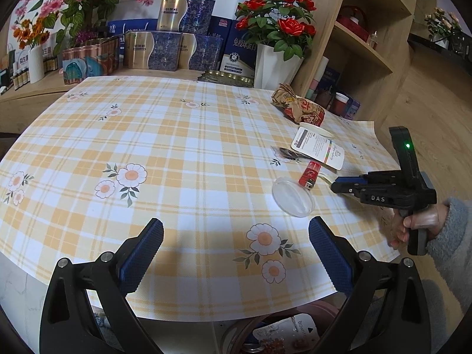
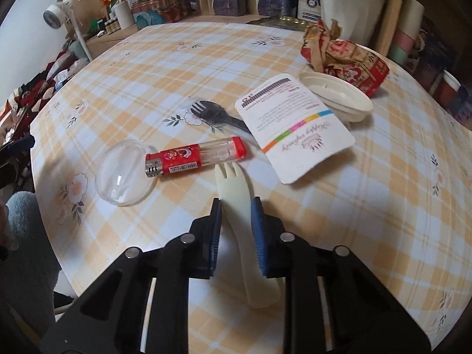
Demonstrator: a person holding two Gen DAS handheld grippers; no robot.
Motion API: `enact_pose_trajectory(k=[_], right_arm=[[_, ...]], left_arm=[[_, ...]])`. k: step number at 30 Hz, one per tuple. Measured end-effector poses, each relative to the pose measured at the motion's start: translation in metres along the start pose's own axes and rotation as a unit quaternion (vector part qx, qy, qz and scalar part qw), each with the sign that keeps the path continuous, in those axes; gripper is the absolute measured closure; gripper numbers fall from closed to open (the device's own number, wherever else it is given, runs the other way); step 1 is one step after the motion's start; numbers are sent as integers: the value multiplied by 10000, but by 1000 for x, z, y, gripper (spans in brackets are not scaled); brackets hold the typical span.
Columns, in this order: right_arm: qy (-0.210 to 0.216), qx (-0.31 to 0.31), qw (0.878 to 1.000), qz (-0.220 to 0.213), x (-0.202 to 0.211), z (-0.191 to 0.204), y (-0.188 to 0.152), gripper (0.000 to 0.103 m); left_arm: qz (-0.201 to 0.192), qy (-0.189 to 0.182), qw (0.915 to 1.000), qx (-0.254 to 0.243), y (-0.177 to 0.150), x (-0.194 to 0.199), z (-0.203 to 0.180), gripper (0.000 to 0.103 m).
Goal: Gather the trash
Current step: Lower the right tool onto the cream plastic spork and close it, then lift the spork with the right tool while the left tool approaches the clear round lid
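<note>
Trash lies on the right part of the checked tablecloth (image 1: 165,135): a red lighter (image 2: 194,156), a clear round lid (image 2: 124,174), a black fork (image 2: 218,116), a white printed card (image 2: 298,126), a cream lid (image 2: 336,94) and a crumpled red-brown wrapper (image 2: 342,56). My right gripper (image 2: 236,203) is shut on the neck of a cream plastic fork (image 2: 233,183), whose tines point at the lighter. In the left wrist view the right gripper (image 1: 334,184) reaches in from the right, beside the lighter (image 1: 308,175). My left gripper (image 1: 236,230) is open over the table's near edge, holding nothing.
Gift boxes (image 1: 177,44) and flower pots line the back, with a white vase of red roses (image 1: 274,65) at the back right. A wooden shelf (image 1: 368,44) stands right of the table. Below the near edge sits a bin (image 1: 233,336) holding packaging.
</note>
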State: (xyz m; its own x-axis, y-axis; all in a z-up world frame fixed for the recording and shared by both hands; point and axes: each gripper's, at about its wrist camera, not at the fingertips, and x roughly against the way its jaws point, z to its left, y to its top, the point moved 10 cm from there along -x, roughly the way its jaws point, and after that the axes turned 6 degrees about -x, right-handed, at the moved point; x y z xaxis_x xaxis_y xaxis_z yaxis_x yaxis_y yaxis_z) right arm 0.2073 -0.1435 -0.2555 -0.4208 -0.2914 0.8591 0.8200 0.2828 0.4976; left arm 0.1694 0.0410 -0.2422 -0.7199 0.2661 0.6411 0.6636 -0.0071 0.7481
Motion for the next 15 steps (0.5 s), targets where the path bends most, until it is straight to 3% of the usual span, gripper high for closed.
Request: enact_pose_trajectory(k=[8,15], right_arm=[[-71,-787,9896,-1201,39,-25,2,81],[-34,-1168,9816,-1510,47,-41,0,81]], left_arm=[[287,-321,9989,-191,6,-24,-26,7],[657,-457,9928,-888,18,-69,-70,7]])
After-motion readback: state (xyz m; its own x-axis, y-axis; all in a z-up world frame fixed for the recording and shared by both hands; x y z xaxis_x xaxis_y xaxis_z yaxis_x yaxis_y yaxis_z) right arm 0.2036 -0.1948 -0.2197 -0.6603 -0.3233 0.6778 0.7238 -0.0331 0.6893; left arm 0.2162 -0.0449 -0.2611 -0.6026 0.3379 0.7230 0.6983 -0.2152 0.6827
